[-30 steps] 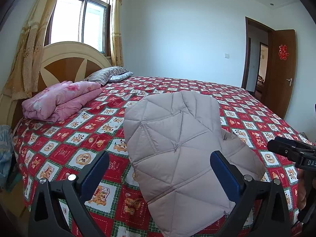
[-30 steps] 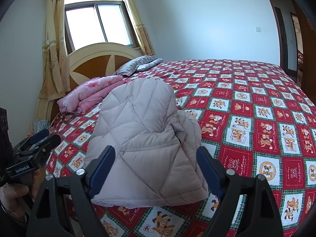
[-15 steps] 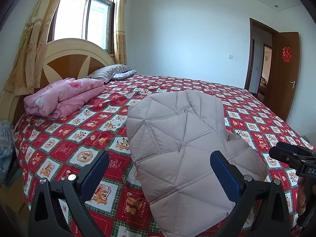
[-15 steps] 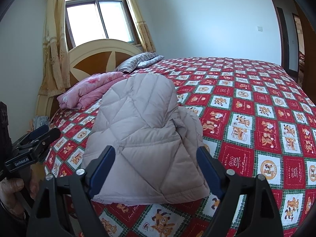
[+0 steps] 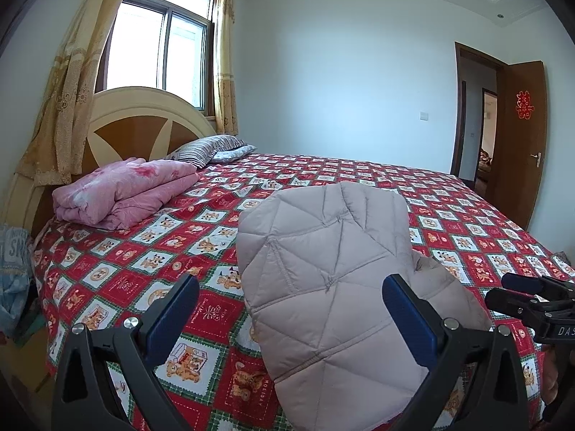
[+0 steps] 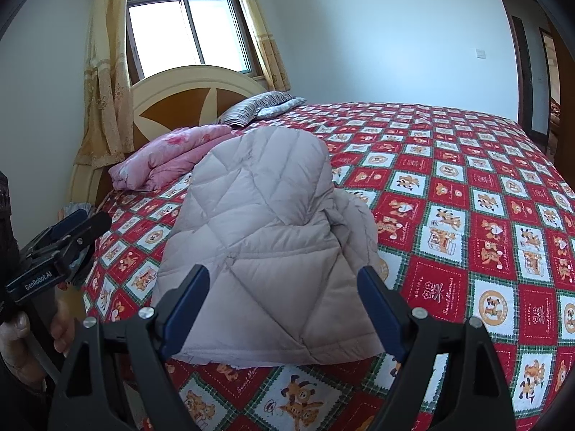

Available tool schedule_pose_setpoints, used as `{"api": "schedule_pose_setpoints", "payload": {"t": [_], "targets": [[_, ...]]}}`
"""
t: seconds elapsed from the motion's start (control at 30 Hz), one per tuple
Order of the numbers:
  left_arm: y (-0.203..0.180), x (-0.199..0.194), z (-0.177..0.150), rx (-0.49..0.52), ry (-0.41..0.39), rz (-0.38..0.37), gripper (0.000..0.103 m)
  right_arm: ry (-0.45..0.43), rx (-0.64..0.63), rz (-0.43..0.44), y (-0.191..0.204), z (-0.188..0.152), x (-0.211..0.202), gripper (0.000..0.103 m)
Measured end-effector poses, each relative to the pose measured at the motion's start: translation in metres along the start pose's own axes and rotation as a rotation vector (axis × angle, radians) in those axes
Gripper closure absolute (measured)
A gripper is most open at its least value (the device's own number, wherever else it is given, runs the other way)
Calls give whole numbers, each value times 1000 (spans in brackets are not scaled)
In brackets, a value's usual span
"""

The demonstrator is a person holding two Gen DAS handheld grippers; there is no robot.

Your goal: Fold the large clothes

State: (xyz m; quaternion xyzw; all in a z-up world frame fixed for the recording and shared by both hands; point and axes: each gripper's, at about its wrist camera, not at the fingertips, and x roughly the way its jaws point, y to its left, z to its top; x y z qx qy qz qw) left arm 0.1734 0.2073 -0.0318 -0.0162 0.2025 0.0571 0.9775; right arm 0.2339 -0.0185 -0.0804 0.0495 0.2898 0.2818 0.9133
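Jacket (image 5: 334, 287) near edge behind gripper (image 5: 291, 309)

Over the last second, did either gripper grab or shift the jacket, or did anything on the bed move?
Nothing visibly changed. The folded jacket lies where it was on the bed, untouched; the left gripper and right gripper hang above its near edge with jaws wide open, holding nothing.

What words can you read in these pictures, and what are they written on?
"GenRobot.AI": on the left gripper, seen at the side.
"DAS", cut off by the picture's edge: on the right gripper.
"HOLIDAY": on a red square of the bedspread.
Red paper sign on the door: a Chinese character, too blurred to read.
Other bedspread lettering: too small.
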Motion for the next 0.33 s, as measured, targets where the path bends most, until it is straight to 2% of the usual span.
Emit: {"api": "schedule_pose_setpoints", "payload": {"t": [0.33], "targets": [[-3, -3, -3, 22, -29, -3, 1, 14, 9, -2, -3, -5, 2, 16]]}}
